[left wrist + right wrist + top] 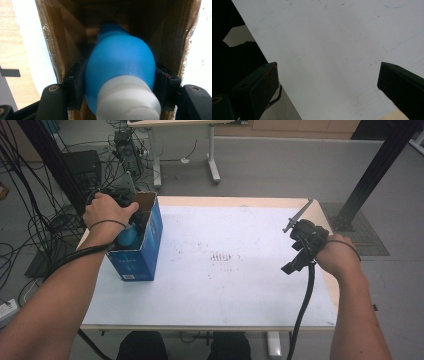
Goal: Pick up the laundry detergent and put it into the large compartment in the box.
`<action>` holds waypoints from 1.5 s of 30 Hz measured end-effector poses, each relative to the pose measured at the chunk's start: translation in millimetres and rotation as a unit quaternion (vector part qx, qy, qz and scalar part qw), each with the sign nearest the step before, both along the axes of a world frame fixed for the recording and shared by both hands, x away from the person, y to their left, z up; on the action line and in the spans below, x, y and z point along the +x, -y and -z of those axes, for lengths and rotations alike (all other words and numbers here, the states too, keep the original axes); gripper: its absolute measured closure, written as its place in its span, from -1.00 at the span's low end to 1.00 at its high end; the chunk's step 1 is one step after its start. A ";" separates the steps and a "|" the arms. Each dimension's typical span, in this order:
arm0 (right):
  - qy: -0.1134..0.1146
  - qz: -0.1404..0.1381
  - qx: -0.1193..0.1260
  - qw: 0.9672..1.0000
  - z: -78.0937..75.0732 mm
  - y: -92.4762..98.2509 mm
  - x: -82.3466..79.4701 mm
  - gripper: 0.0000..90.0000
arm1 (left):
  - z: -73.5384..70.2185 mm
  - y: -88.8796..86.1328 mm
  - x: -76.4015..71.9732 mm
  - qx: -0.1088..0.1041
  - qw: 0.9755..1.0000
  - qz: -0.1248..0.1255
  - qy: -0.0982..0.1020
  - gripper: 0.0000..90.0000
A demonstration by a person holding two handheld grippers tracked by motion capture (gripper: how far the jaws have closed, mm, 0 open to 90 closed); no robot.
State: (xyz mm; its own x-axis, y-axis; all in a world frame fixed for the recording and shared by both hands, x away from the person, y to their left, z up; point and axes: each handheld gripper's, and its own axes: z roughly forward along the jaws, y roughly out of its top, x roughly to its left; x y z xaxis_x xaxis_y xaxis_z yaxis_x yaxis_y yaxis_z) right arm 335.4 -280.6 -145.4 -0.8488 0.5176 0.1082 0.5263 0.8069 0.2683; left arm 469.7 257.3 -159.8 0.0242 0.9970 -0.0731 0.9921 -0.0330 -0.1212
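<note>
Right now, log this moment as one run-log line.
left gripper: shut on blue bottle, inside blue cardboard box | right gripper: open, nothing between jaws, over white table

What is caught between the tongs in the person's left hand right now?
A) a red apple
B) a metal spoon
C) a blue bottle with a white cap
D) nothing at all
C: in the left gripper view the left tongs press on both sides of a blue bottle with a white cap, inside the open cardboard box.
</note>
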 end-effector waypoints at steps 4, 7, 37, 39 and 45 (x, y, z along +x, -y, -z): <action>0.001 -0.003 0.001 1.000 0.4 -1.1 -0.7 -0.92 | 1.2 0.1 -0.2 0.000 1.000 0.002 0.000 -0.18; 0.001 -0.002 0.000 1.000 0.4 -1.1 -0.6 -0.92 | 1.4 -1.3 -0.9 -0.003 1.000 0.000 0.002 -0.18; 0.009 -0.002 -0.007 1.000 -7.7 -4.2 -0.8 -0.92 | 2.1 -4.3 -2.0 -0.011 1.000 0.002 0.003 -0.18; 0.009 -0.003 -0.007 1.000 -7.6 -4.3 -0.5 -0.92 | 2.0 -5.2 -2.4 -0.011 1.000 0.003 0.004 -0.18; 0.009 -0.004 -0.008 1.000 -7.9 -6.4 0.0 -0.92 | 2.1 -5.7 -2.4 -0.012 1.000 0.003 0.002 -0.18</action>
